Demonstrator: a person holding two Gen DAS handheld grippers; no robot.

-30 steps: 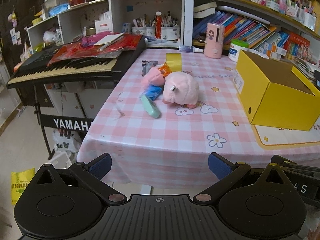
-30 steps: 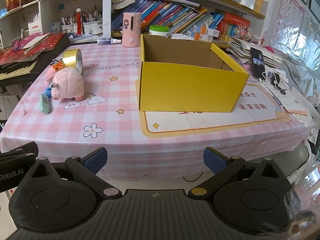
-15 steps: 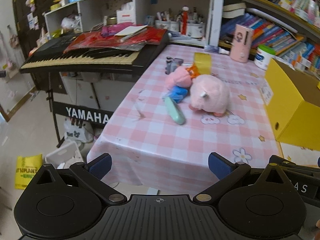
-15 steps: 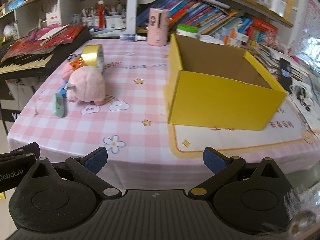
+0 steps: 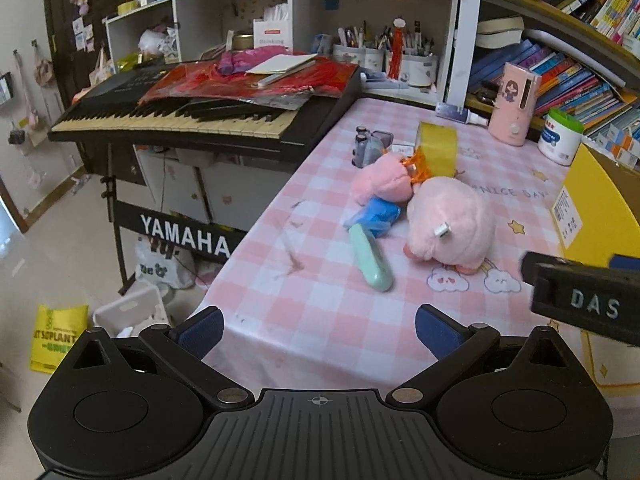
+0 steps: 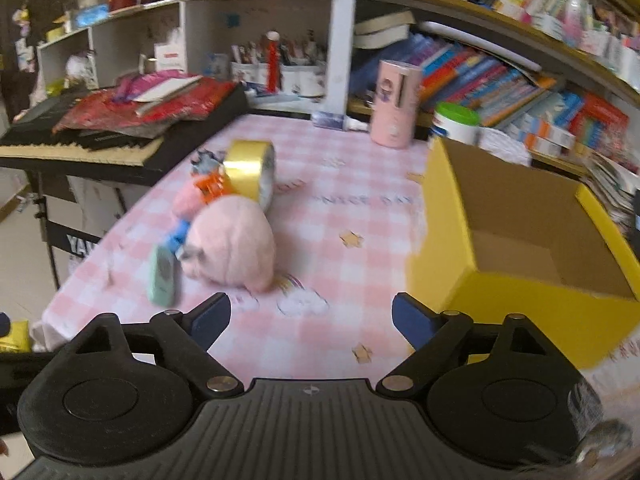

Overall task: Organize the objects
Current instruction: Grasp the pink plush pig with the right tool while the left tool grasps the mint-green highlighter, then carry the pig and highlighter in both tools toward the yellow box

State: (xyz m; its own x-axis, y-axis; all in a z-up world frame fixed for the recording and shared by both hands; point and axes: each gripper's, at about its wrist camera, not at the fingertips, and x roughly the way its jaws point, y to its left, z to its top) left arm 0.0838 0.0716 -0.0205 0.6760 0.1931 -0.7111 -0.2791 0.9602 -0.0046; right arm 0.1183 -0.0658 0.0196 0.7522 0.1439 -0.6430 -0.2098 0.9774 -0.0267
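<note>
1. Table (image 5: 328,312) with a pink checked cloth carries everything; a keyboard (image 5: 192,116) stands against its left edge.
2. Yellow box (image 6: 520,248), open on top and showing nothing inside, sits on the table's right side, well apart from the toys.
3. Pink plush pig (image 5: 452,224) lies at the middle of the heap, a smaller pink toy (image 5: 384,180) touching it behind.
4. Gold tape roll (image 6: 252,172) stands on edge just behind them.
5. Mint-green case (image 5: 370,258) lies flat just left of the pig.
6. Left hand-held gripper (image 5: 318,330) hovers at the table's near edge, fingers spread apart, holding nothing.
7. Right hand-held gripper (image 6: 310,318) hovers over the cloth between pig and box, fingers likewise apart and empty.
</note>
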